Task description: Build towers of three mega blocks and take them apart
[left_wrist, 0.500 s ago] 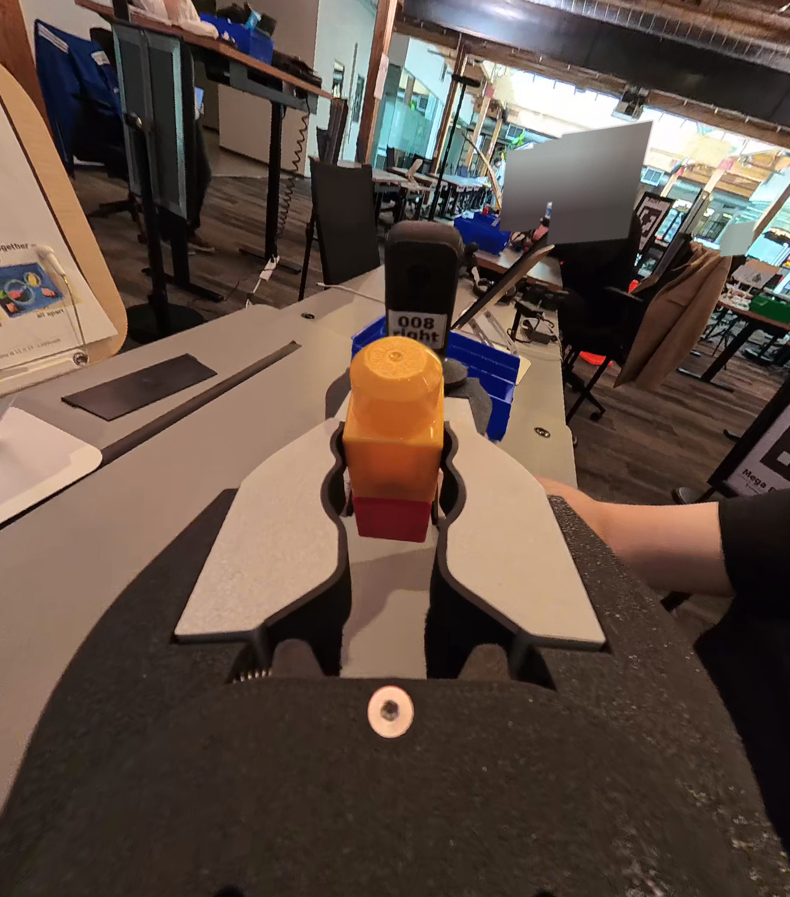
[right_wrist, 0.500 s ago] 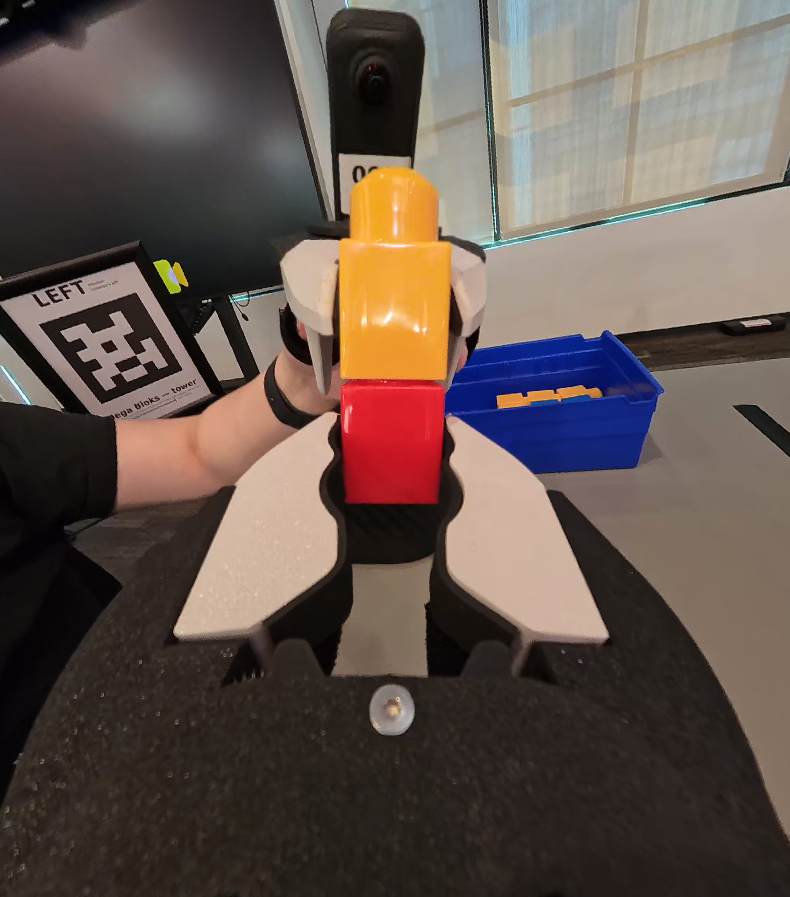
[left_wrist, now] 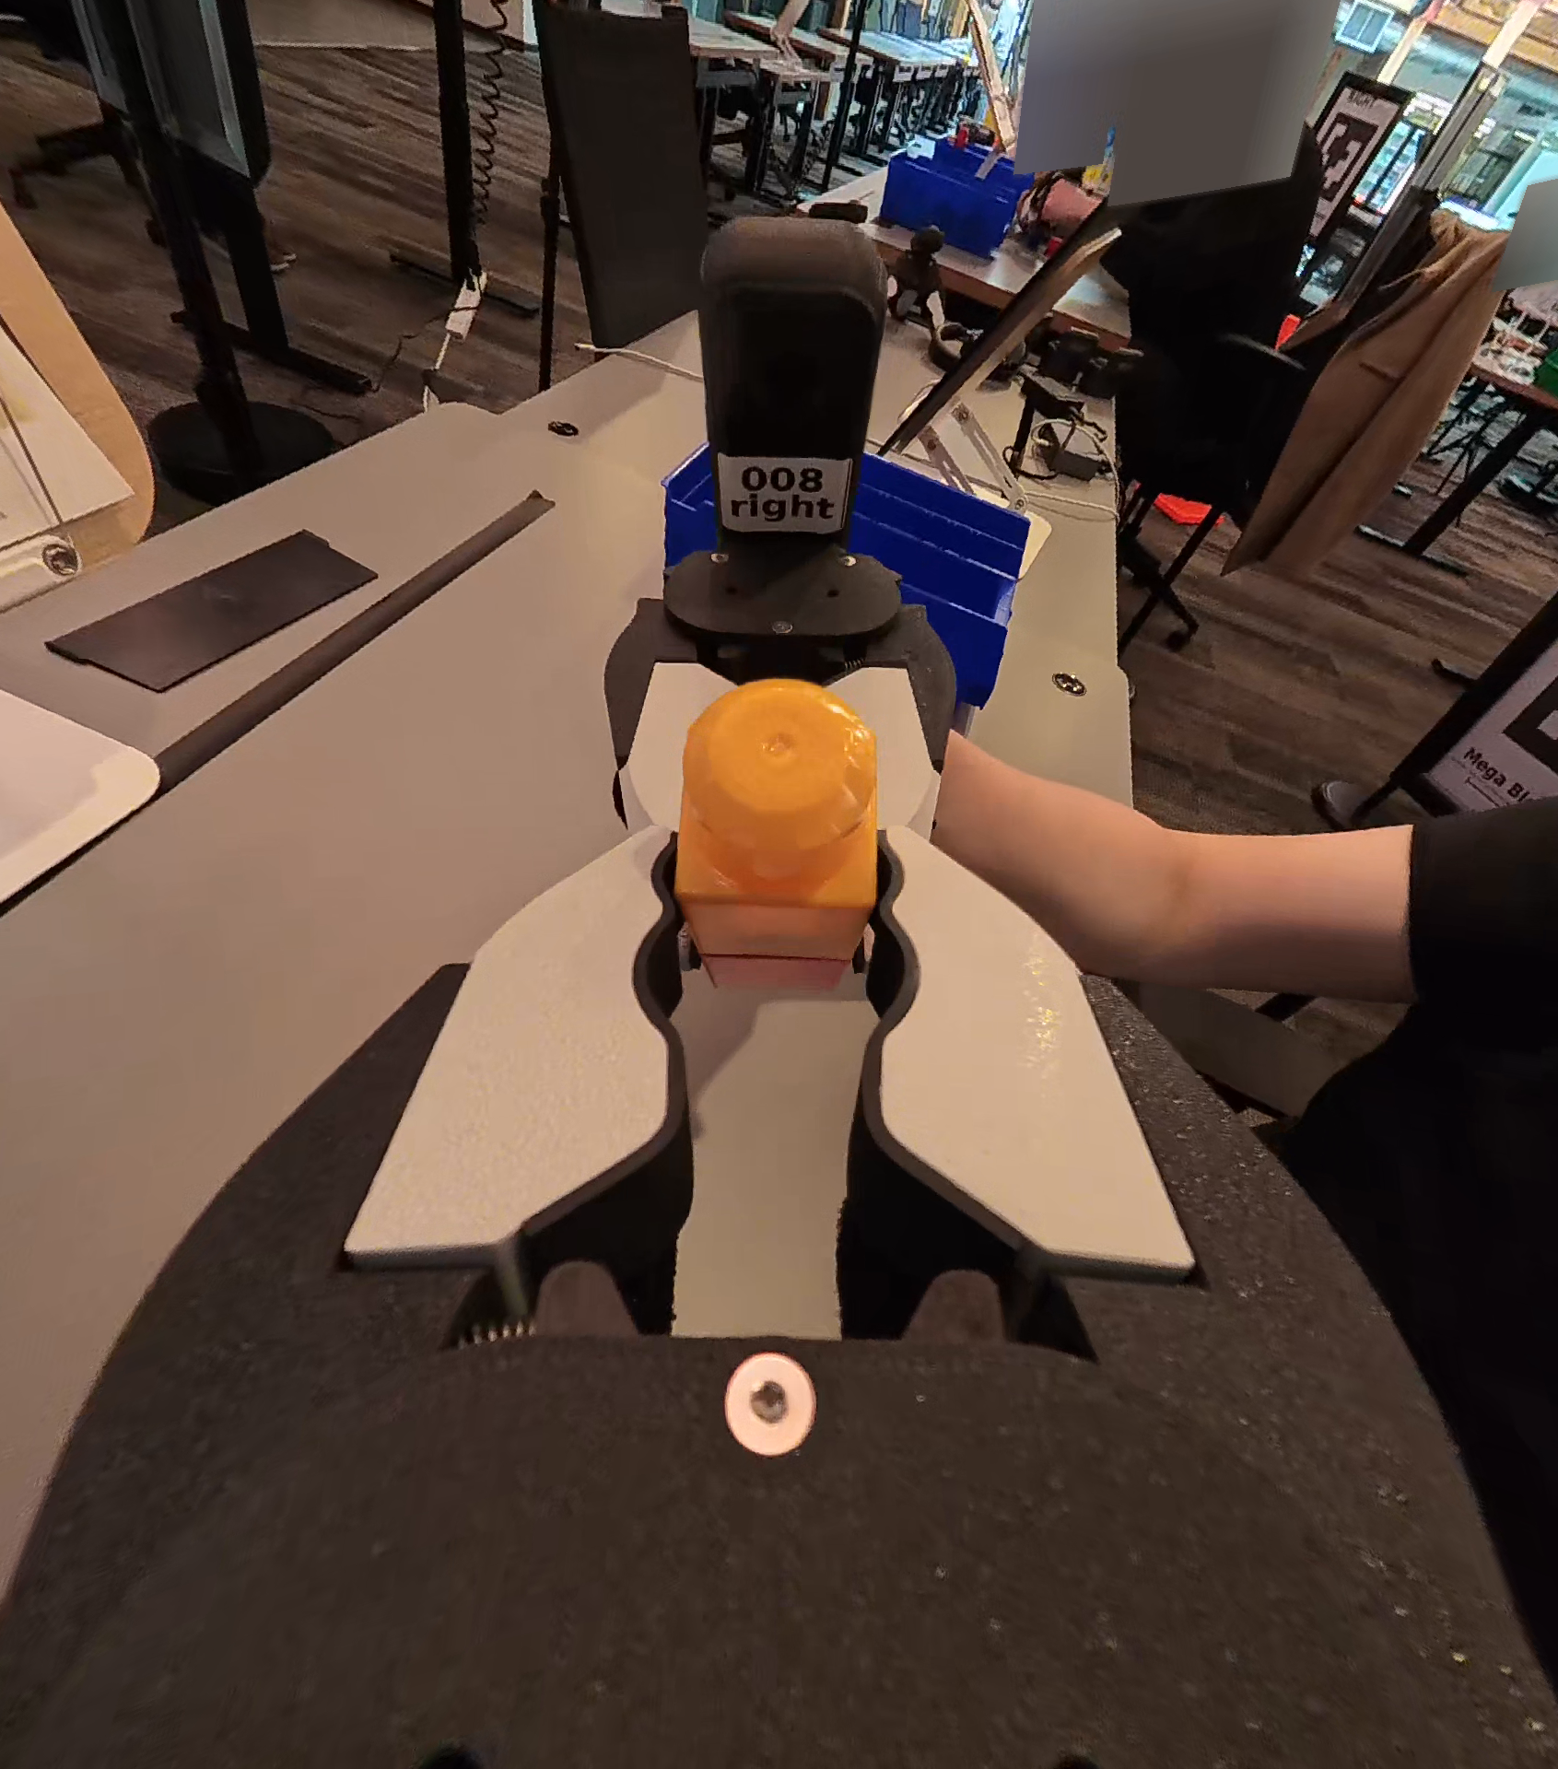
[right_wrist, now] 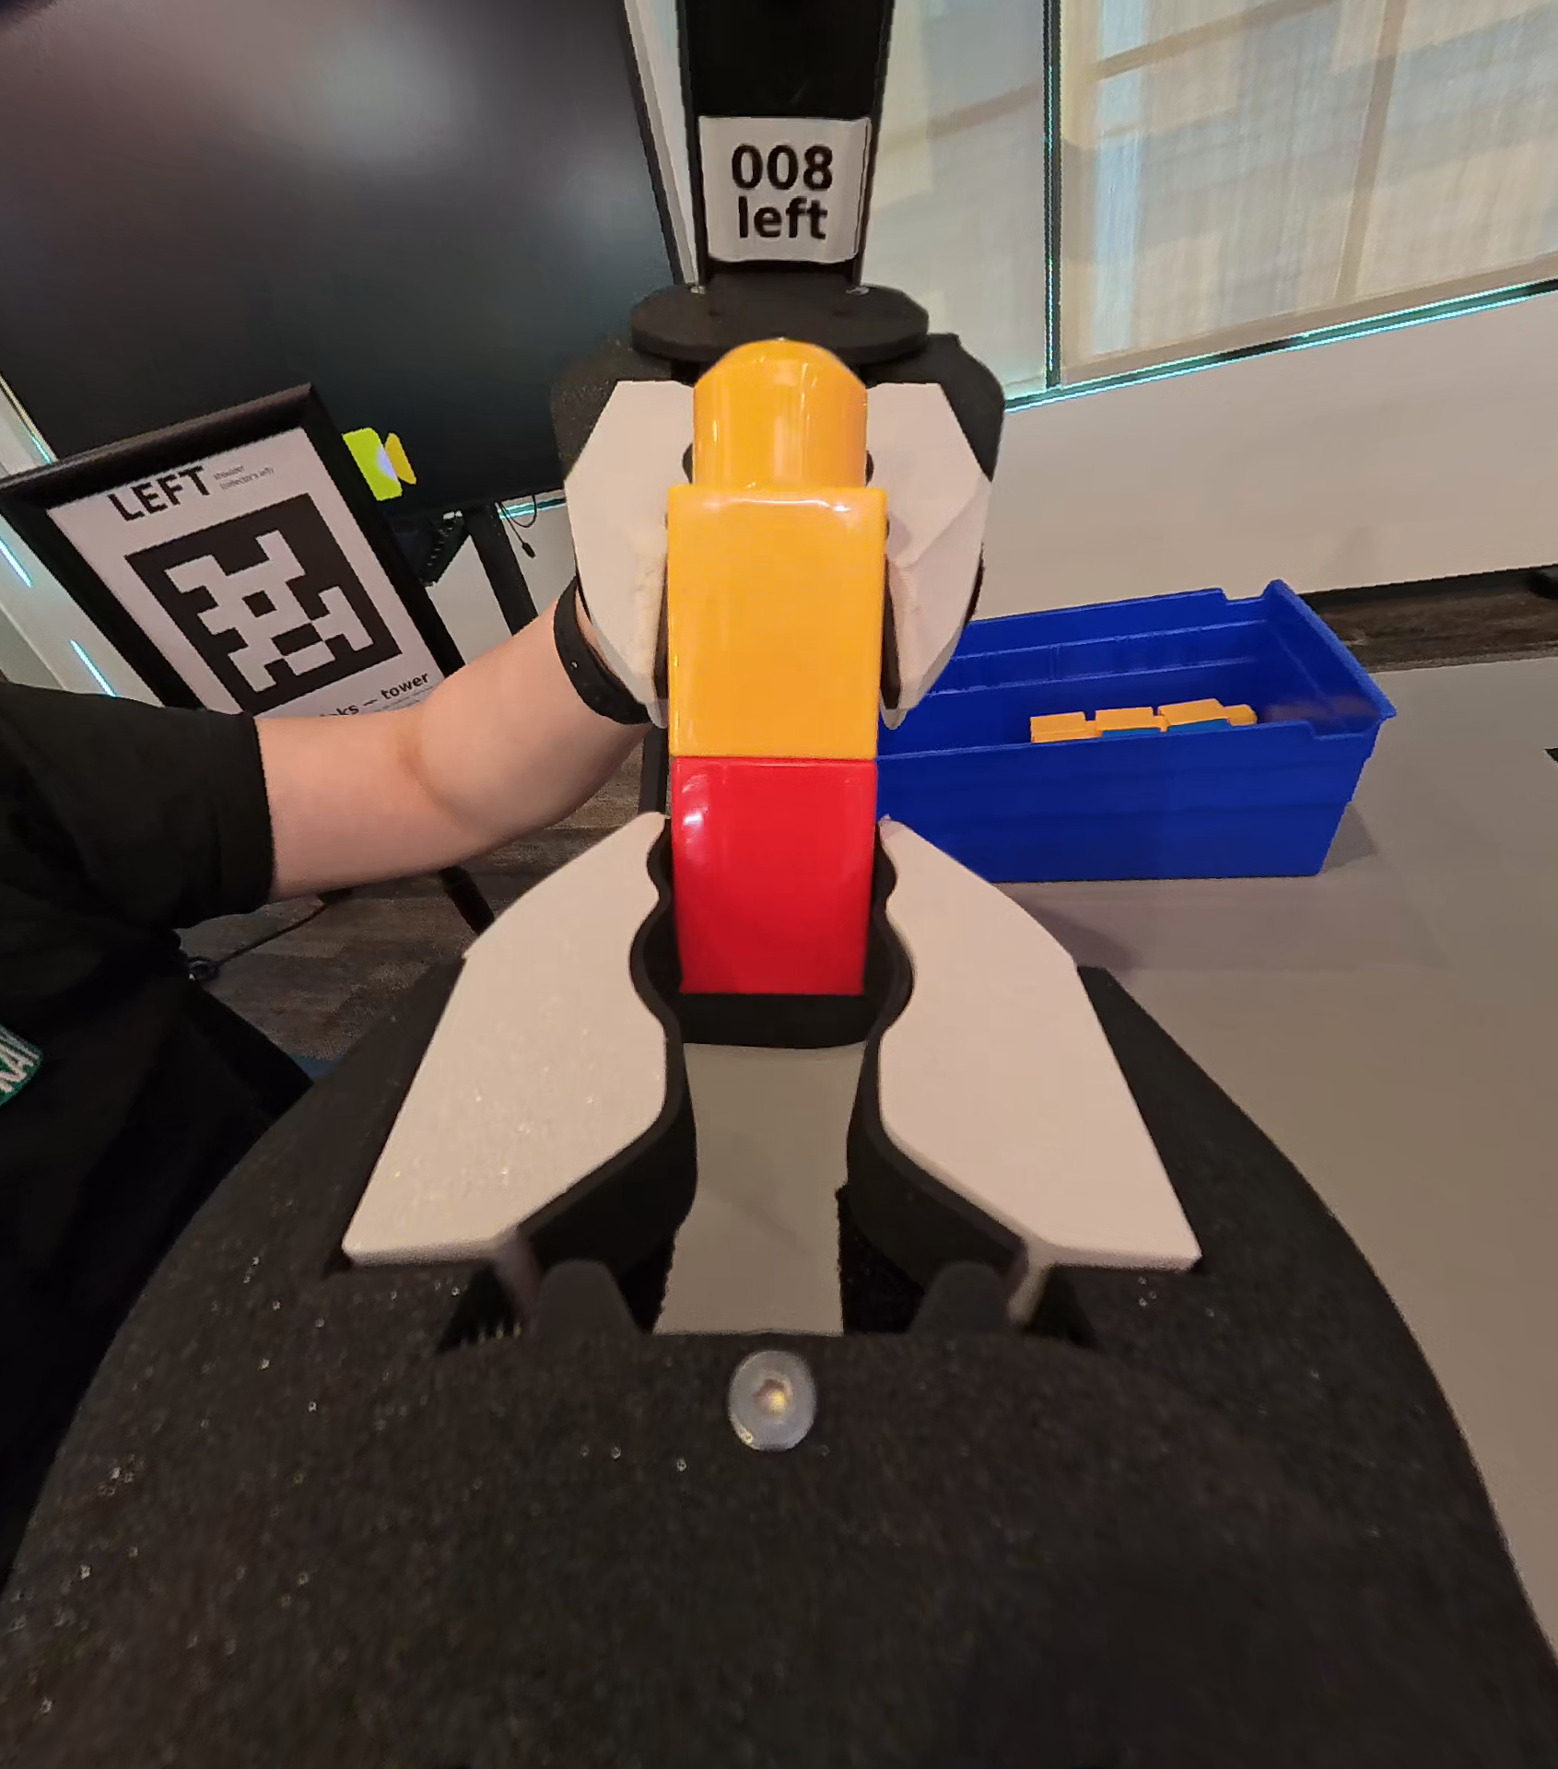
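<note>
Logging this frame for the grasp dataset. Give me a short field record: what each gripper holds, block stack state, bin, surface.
left gripper: shut on orange block
right gripper: shut on red block
stack: orange block seated on red block, two high, held in the air between both grippers
third block: not on the stack
blue bin: on the grey table, behind the stack, with orange and blue blocks inside

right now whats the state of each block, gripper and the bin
orange block: seated on the red block, clamped by the left gripper
red block: under the orange one, clamped by the right gripper
blue bin: open-topped, on the table, a few blocks inside
</note>
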`<state>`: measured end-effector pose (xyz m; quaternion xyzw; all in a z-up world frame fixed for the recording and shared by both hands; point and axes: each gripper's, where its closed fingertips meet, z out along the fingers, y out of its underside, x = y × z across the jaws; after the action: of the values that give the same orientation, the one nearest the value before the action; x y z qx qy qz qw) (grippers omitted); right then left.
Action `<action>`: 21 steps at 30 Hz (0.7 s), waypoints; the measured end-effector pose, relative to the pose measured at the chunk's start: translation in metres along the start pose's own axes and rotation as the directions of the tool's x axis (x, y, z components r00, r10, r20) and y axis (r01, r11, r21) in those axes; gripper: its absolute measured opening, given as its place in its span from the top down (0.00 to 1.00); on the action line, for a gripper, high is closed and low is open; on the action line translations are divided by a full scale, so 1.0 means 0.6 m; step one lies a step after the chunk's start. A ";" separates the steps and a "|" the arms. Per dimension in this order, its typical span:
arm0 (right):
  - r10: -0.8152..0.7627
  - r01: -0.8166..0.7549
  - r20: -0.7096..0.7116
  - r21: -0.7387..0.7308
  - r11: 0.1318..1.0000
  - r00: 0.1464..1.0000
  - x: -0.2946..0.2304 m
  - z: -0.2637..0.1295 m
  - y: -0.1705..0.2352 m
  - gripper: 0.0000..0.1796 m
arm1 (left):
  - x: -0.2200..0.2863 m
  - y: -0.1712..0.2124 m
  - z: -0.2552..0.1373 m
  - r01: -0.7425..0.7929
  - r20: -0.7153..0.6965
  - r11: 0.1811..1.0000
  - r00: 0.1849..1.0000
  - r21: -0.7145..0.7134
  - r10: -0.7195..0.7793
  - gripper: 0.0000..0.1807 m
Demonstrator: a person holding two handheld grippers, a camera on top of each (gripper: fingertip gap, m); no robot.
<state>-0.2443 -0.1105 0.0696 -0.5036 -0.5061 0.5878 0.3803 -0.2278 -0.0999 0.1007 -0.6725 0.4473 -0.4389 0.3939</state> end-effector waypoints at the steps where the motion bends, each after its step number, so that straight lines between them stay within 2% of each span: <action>1: 0.002 -0.002 -0.001 -0.003 1.000 1.000 0.000 0.000 0.001 0.81 | 0.000 0.001 0.001 0.003 -0.002 1.000 1.000 -0.005 -0.003 0.80; 21: 0.037 -0.037 0.000 0.033 0.999 0.999 0.008 -0.002 -0.001 0.81 | -0.009 -0.002 0.006 0.030 0.027 0.999 0.999 -0.031 -0.029 0.80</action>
<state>-0.2443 -0.1058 0.0689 -0.5066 -0.4870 0.6029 0.3779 -0.2252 -0.0942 0.0996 -0.6909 0.4388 -0.4286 0.3826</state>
